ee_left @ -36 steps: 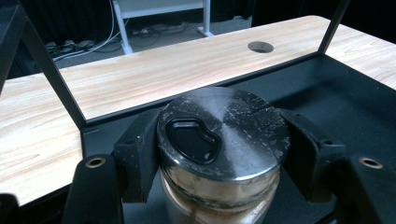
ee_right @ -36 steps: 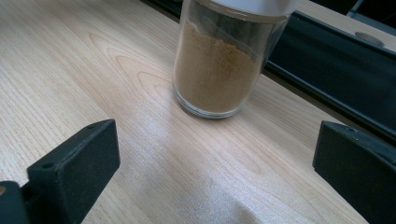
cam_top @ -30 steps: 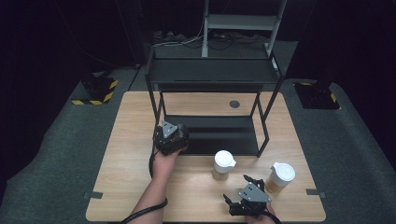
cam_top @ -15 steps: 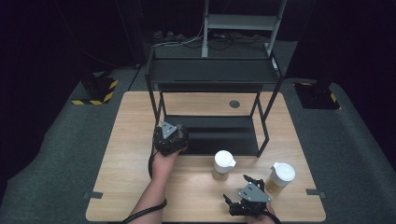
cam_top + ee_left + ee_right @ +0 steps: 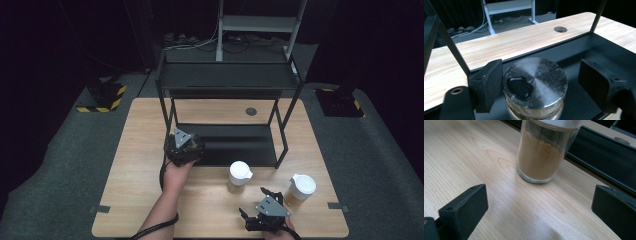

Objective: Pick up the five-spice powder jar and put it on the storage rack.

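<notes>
Releasing a jar [image 5: 535, 87] on the lower shelf [image 5: 235, 145] of the black rack: the left gripper [image 5: 541, 82] has just been opening, jaws now spread, left pad near or grazing the rim, right pad well clear. Jar stands upright at the shelf's left end, metal lid with a black flip tab. Judging by the glass body: rigid, smooth, slippery, breakable, moderately heavy. Best hold is across the body just under the lid, not on the lid. Right gripper [image 5: 536, 210] is wide open over the table [image 5: 140, 170], facing 1 jar of brown powder [image 5: 541, 155].
</notes>
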Demonstrator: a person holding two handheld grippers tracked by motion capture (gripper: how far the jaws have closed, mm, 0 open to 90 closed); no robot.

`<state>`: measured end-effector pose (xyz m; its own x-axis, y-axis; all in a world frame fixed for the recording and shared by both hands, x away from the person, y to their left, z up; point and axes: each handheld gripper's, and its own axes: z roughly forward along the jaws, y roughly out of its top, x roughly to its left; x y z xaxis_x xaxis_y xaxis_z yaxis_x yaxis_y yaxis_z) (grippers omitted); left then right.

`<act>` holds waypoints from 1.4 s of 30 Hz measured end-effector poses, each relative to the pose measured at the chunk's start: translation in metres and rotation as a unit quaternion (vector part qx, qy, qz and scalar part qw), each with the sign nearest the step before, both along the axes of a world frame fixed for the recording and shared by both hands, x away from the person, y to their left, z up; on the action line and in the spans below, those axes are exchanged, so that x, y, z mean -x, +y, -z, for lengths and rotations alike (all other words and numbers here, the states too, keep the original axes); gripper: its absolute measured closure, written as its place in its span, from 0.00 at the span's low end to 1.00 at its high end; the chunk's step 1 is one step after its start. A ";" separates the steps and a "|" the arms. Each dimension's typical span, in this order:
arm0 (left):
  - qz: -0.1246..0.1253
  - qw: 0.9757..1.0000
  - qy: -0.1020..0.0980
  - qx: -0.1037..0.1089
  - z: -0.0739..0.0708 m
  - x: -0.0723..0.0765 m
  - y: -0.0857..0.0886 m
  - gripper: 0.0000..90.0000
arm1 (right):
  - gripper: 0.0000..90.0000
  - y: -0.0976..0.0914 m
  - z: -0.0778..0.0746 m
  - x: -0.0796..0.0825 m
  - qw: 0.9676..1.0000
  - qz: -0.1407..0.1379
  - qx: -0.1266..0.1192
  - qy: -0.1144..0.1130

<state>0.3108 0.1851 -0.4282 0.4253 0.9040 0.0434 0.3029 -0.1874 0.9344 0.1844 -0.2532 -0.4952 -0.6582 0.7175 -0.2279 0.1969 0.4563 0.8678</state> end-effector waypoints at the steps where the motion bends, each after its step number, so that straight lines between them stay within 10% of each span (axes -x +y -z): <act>1: 0.002 1.000 -0.001 0.001 -0.001 0.001 0.000 0.21 | 0.00 0.000 0.000 0.000 1.000 0.000 0.000 -0.001; 18: 0.015 1.000 -0.017 0.015 -0.008 0.018 0.005 0.01 | 0.00 0.001 0.000 0.000 1.000 -0.002 0.003 -0.001; 42: 0.024 0.999 -0.032 0.014 -0.013 0.065 0.025 0.01 | 0.00 0.001 0.000 0.000 1.000 -0.001 0.004 -0.001</act>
